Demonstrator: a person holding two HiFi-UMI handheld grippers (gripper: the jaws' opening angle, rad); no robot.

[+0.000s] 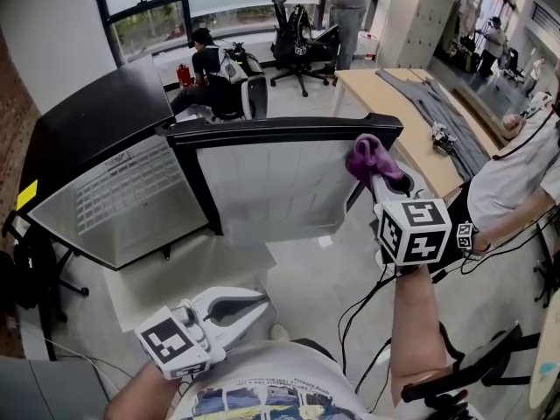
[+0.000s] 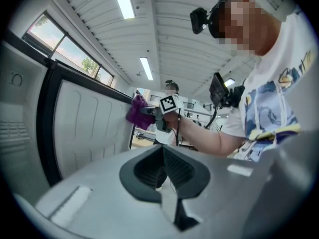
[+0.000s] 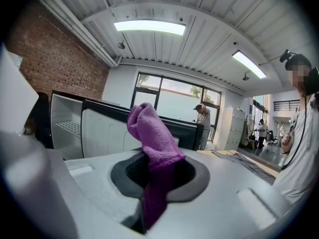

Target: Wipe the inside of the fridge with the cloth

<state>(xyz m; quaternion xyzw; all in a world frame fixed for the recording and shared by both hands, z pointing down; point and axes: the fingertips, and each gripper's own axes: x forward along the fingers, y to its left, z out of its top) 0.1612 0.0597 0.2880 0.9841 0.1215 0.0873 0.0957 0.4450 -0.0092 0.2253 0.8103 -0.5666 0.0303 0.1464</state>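
Observation:
The black fridge [image 1: 96, 121] stands open, its white inside with a wire shelf [image 1: 131, 195] at the left. Its door [image 1: 271, 186] is swung out, white inner panel facing me. My right gripper [image 1: 382, 179] is shut on a purple cloth [image 1: 367, 156], held up just off the door's right top corner, apart from the panel. In the right gripper view the cloth [image 3: 152, 133] sticks up out of the right gripper [image 3: 155, 171]. The left gripper view shows the cloth [image 2: 135, 111] beside the door [image 2: 84, 128]. My left gripper [image 1: 249, 304] hangs low by my chest, shut and empty [image 2: 167, 171].
A long wooden table [image 1: 411, 121] runs behind the door at the right. An office chair [image 1: 297, 42] and people stand at the back; one person [image 1: 206, 68] sits behind the fridge. Another person [image 1: 516, 173] is close at the right. Cables trail on the floor [image 1: 363, 309].

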